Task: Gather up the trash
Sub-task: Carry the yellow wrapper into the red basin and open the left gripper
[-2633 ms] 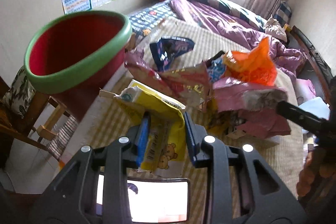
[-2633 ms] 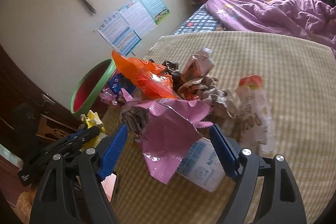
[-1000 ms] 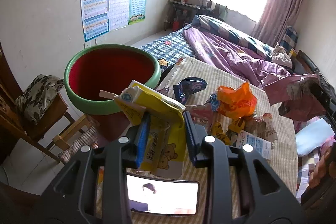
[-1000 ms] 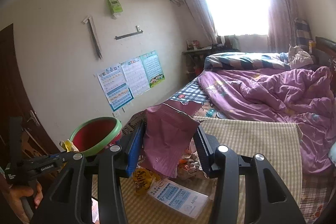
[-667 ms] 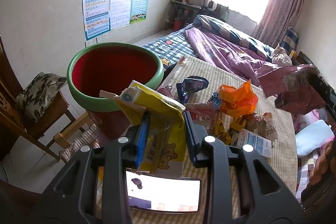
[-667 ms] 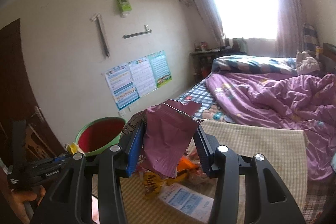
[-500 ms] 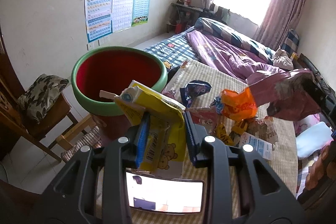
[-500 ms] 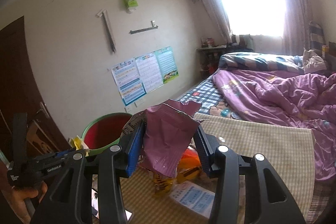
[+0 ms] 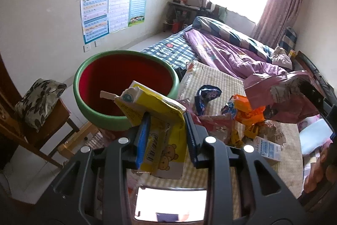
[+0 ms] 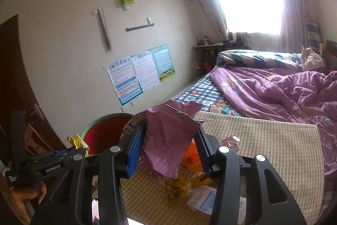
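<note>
While each gripper's fingers [image 9: 145,136] pinch a wrapper, both wrappers hide the bin [image 9: 124,85] partly.

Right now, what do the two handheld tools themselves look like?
Both are matte black plastic frames with angular cut-outs and round silver screw heads. The left tool and the right tool each carry two flat fingers faced with ribbed blue pads. Seen from the right wrist, the left tool's side bears small white lettering. No cables or sleeves show.
</note>
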Available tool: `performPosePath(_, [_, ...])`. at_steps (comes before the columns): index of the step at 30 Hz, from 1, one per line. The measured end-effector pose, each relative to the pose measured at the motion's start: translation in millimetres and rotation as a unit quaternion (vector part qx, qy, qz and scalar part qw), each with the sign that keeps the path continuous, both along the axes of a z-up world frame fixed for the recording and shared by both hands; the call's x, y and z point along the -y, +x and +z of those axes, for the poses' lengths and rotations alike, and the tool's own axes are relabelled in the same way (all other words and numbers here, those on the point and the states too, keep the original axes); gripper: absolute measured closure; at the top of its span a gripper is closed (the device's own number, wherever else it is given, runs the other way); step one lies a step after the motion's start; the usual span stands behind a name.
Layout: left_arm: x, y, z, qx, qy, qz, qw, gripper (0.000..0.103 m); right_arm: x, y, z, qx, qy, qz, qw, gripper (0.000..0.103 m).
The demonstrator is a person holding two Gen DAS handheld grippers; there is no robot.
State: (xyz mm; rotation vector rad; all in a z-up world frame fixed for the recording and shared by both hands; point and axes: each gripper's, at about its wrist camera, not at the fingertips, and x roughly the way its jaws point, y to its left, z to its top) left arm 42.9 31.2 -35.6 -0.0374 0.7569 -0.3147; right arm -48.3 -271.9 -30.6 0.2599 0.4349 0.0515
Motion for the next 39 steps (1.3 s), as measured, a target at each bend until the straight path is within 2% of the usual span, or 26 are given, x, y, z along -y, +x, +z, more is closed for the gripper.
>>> performPosePath(14, [-41.1, 60.9, -4.8, -0.001, -0.004, -0.05, 0.9987, 0.072, -63.0, 38.7, -4.4, -0.029, -0.017, -0.045, 0.998, 0.056])
performPosePath(25, [-59.8, 91.1, -12.6, -0.011, -0.015, -0.078, 0.9968, 0.072, -89.3, 54.2, -8.1, -0.046, -0.027, -0.071, 0.996, 0.056])
performPosePath(39, [-56.8, 119.9, -28.6, -0.017, 0.007, -0.109, 0.9939, 0.072, -114.4, 70.1, -12.2, -0.055, -0.042, -0.079, 0.994, 0.056])
